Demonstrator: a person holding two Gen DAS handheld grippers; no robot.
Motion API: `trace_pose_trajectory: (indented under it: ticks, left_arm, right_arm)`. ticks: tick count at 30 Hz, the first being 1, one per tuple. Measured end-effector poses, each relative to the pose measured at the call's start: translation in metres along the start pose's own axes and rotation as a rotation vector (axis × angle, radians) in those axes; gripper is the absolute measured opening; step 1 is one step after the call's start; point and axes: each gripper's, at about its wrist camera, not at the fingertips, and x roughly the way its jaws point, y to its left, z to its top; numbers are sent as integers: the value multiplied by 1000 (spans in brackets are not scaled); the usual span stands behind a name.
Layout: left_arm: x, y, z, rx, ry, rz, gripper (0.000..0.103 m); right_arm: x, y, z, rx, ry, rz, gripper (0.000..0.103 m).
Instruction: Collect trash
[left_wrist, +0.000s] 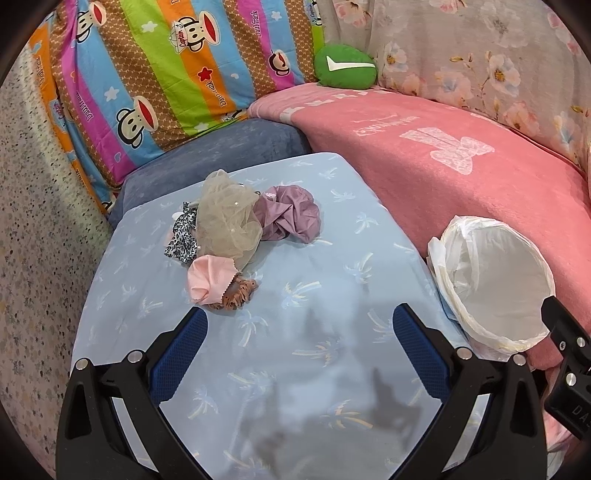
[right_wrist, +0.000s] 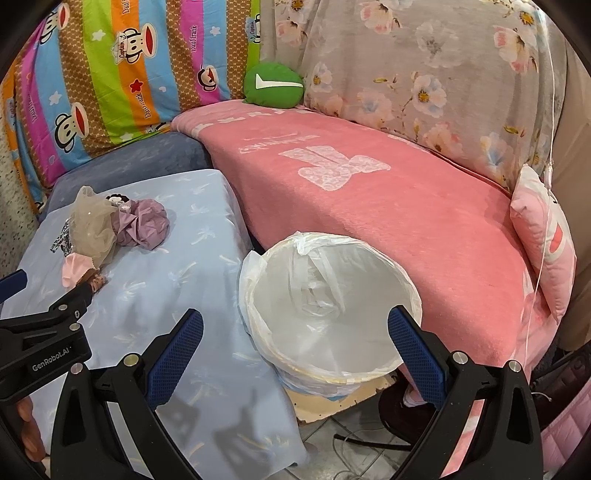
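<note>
A heap of crumpled scraps lies on the light blue cushion (left_wrist: 295, 266): a beige mesh piece (left_wrist: 227, 218), a mauve wad (left_wrist: 291, 216), a leopard-print strip (left_wrist: 183, 236), a pink piece (left_wrist: 208, 277) and a small brown ruffled bit (left_wrist: 236, 293). The same heap (right_wrist: 110, 229) shows at the left of the right wrist view. My left gripper (left_wrist: 299, 328) is open, just short of the heap, nothing between its blue pads. My right gripper (right_wrist: 295, 332) is open above the white-lined bin (right_wrist: 325, 306), which stands between cushion and pink sofa.
A pink blanket (left_wrist: 461, 177) covers the sofa on the right, with a green round cushion (left_wrist: 345, 66) at the back. Striped cartoon bedding (left_wrist: 166, 74) and floral fabric (right_wrist: 424, 74) form the backdrop. A pink pillow (right_wrist: 546, 236) leans far right. Cables lie on the tiled floor (right_wrist: 354, 439).
</note>
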Motion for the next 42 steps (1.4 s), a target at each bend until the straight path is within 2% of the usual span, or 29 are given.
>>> trace_pose_trajectory:
  ticks: [42]
  left_arm:
    - [-6, -10, -1, 19, -29, -16, 96]
  right_arm:
    - [-7, -9, -1, 19, -12, -18, 97]
